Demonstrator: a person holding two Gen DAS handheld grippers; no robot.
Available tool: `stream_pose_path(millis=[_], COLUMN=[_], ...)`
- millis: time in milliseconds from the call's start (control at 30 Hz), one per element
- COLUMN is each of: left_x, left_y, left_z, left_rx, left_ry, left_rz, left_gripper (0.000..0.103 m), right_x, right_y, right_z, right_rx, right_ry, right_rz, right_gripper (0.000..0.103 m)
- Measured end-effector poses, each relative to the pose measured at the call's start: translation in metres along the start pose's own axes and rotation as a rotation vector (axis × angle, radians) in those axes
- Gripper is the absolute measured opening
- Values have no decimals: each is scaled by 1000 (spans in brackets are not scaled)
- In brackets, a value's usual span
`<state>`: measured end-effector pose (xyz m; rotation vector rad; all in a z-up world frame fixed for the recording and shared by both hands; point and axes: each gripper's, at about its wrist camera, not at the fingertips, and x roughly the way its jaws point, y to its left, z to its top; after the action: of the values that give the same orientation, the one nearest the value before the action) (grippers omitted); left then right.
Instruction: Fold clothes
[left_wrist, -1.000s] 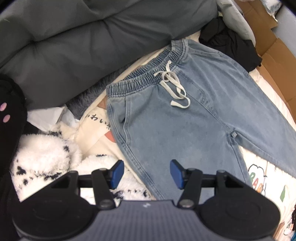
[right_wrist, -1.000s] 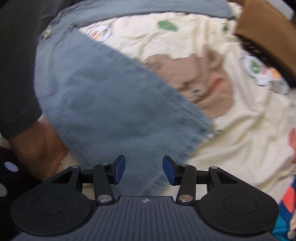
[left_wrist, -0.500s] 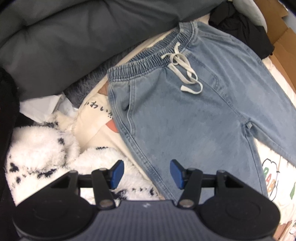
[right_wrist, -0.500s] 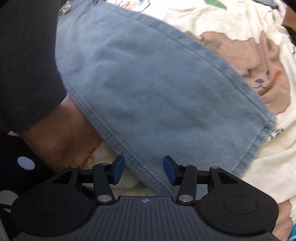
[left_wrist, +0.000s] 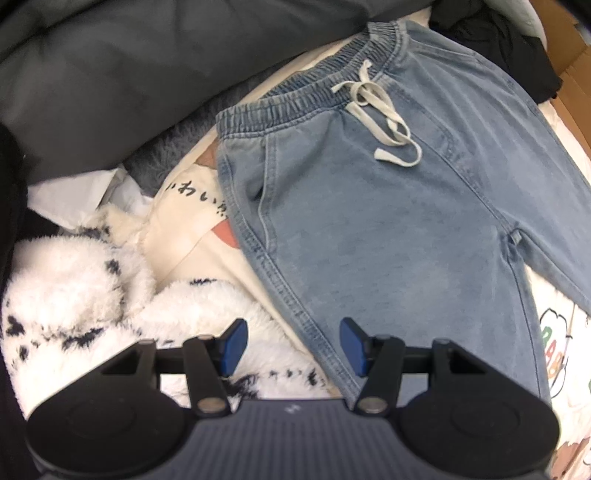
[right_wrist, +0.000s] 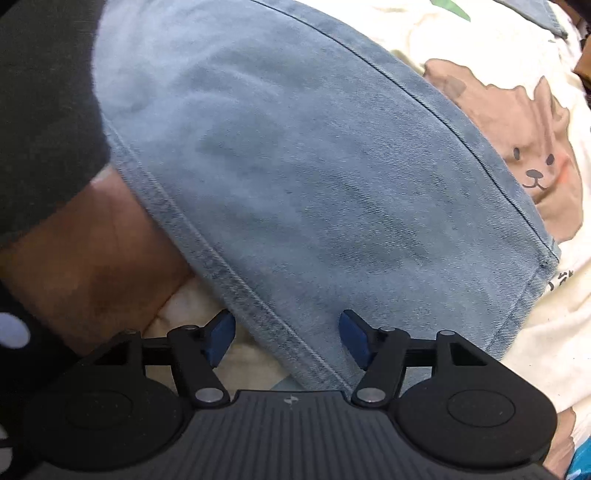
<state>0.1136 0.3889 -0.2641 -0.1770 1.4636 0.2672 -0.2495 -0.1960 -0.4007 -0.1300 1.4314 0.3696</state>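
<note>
Against the frame a second back, your left gripper (left_wrist: 290, 345) had dropped nearer the light-blue jeans (left_wrist: 388, 206), jaws unchanged at a middling gap and gripping nothing, while your right gripper (right_wrist: 286, 338) had slid from the leg's hem end to its stitched side seam (right_wrist: 236, 280), jaws opening with that seam between the pads but not pinched. The jeans lay flat, waistband (left_wrist: 306, 92) toward the grey cushion (left_wrist: 129, 74), on the cream printed sheet (right_wrist: 535, 314). Open sheet lay past the hem; a fluffy white blanket (left_wrist: 92, 295) crowded the left seam, and a bare forearm (right_wrist: 81, 251) met the leg's edge.
</note>
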Motion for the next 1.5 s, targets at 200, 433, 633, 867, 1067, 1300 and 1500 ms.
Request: stream_pose_path(millis=[200,433,633,867,1067,1300,1500], left_x=[3,8,7,12,22,42,63], left_y=[6,3,4,4,10,36,56], left_z=[1,1,1,4,6,9,-2], left_rx=[-11,-9,-9,-37,-101,-245,-375], left_ry=[6,14,19,23,20,-20,-17], left_rz=[3,-3,-4,-33,-82,-134,-221], left_gripper=[58,58,58,58,57,43,39], right_x=[-21,-26,-17,-17,-30,-42,-49], right_y=[-14,-28,-22,-16,-24,-36,-42], right_z=[-3,-11,-16,-11,-4,10,23], right_rx=[45,75,64,14,32,100,126], right_ry=[-81,-120,-123,-110,-98,-78,-55], right_rz=[0,35,52,87,119,148,144], right_gripper=[69,60,41,6,3,2,1])
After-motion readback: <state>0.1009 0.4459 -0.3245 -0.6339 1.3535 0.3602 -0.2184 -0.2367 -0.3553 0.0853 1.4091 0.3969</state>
